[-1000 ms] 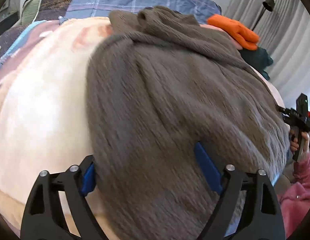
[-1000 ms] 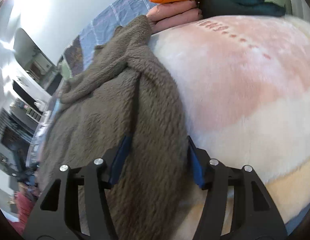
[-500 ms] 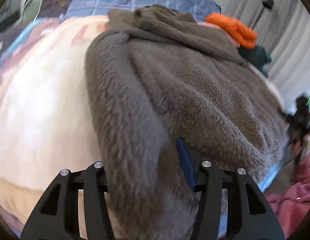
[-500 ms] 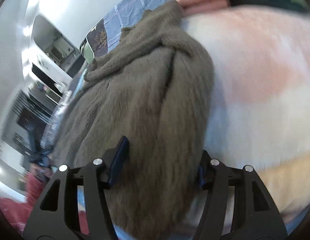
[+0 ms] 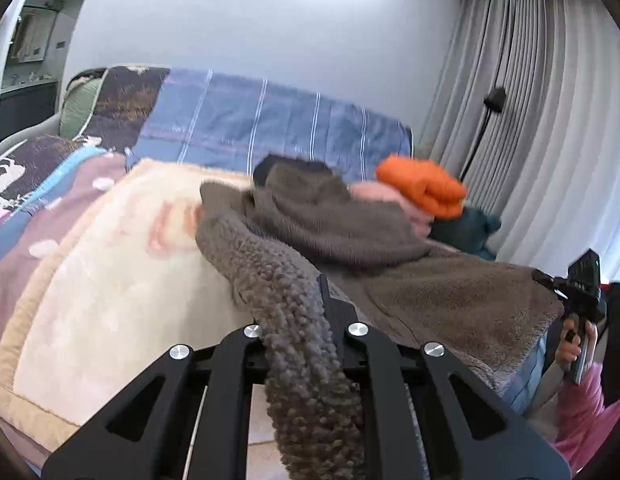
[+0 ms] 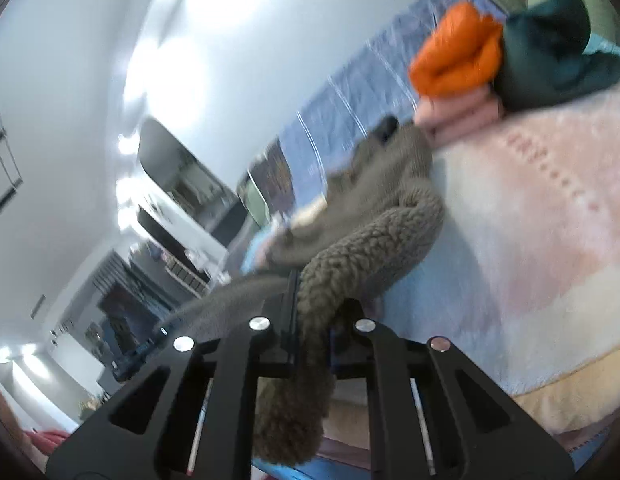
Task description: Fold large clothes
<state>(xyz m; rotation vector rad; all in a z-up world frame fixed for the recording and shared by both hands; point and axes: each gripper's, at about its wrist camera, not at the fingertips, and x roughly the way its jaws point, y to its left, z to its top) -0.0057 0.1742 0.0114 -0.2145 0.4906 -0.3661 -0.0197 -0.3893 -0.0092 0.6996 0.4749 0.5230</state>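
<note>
Fleece first: your brown-grey fuzzy fleece garment (image 5: 390, 240) lies across the cream and pink plush blanket (image 5: 109, 292) on the bed, one edge bunched in each tool. Your left gripper (image 5: 299, 312) is clamped on that fleece, and your right gripper (image 6: 310, 320) is clamped on its other edge. Behind sit a folded orange jacket (image 5: 424, 188), pink folded clothes (image 6: 458, 118) and a dark teal garment (image 6: 550, 52). Both sets of fingers were wide a second ago; they have since closed and lifted.
</note>
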